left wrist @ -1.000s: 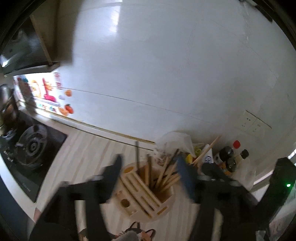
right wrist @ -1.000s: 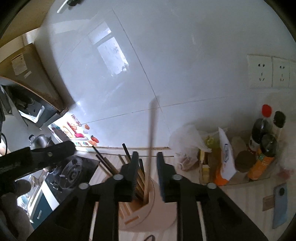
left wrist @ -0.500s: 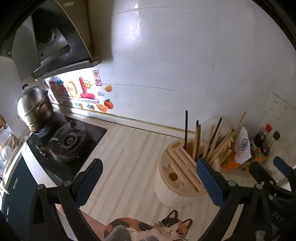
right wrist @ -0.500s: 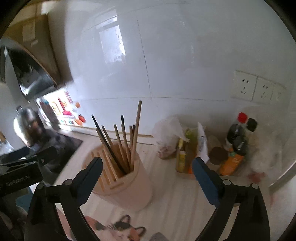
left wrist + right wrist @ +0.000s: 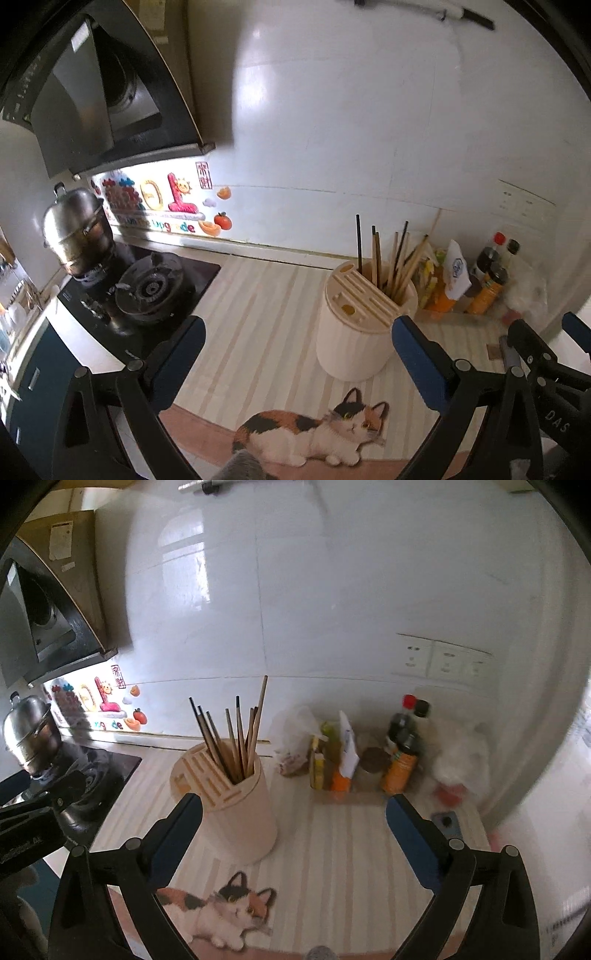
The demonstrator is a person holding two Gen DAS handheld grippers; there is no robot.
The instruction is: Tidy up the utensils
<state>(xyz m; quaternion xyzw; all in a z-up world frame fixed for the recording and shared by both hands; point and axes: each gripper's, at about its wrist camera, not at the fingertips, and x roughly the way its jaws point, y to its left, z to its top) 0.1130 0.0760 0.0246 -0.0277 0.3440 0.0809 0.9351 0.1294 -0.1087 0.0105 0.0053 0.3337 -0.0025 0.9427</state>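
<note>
Both my grippers, left point(image 5: 295, 360) and right point(image 5: 293, 834), had just spread wide with nothing between their pads, above the cat-print mat point(image 5: 332, 856); beyond them the chopsticks point(image 5: 236, 734) stood bunched in the cream holder point(image 5: 243, 819), bottles point(image 5: 402, 757) behind

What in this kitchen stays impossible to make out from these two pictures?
- Lower ends of the chopsticks: hidden inside the holder, both views.
- Bottle labels: too blurred and small to read, right view.
- Sticker lettering on the wall: partly washed out by glare, left view.
- Pot contents: lid covers them, left view.
- Phone: partly behind the right tongs, right view.
</note>
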